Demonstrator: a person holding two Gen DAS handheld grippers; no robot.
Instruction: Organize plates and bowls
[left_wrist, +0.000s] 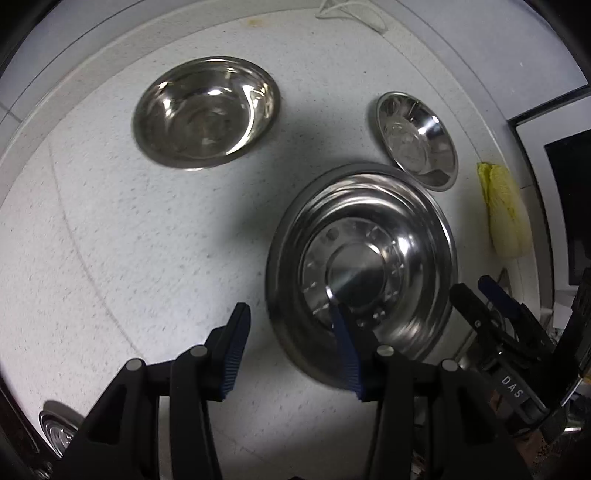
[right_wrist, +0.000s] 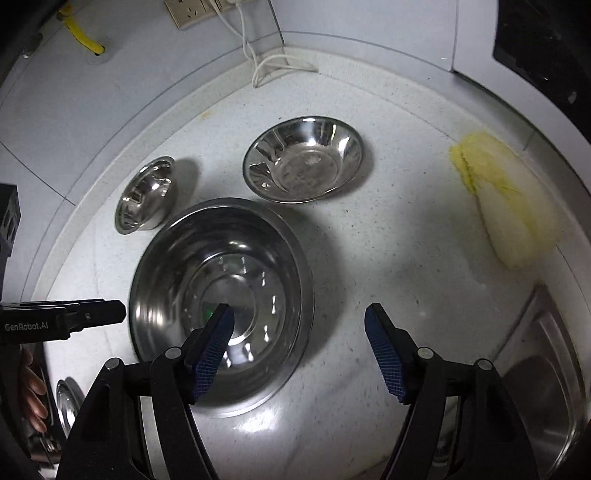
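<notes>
While both hand-held grippers gape, 3 bare steel bowls (right_wrist: 221, 306) on speckled counter (right_wrist: 388, 258)

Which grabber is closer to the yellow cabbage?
Right. The right gripper is open over the counter between the big bowl and the cabbage. The left gripper is farther, across the big bowl.

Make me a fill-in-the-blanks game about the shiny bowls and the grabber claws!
1. Both the left gripper and the right gripper have their jaws ____.
2. The number of steel bowls standing on the counter is ____.
3. The big bowl nearest the grippers holds ____ inside it.
4. The cabbage lying by the counter's edge has tips colored ____.

Missing words: open; three; nothing; yellow
</notes>
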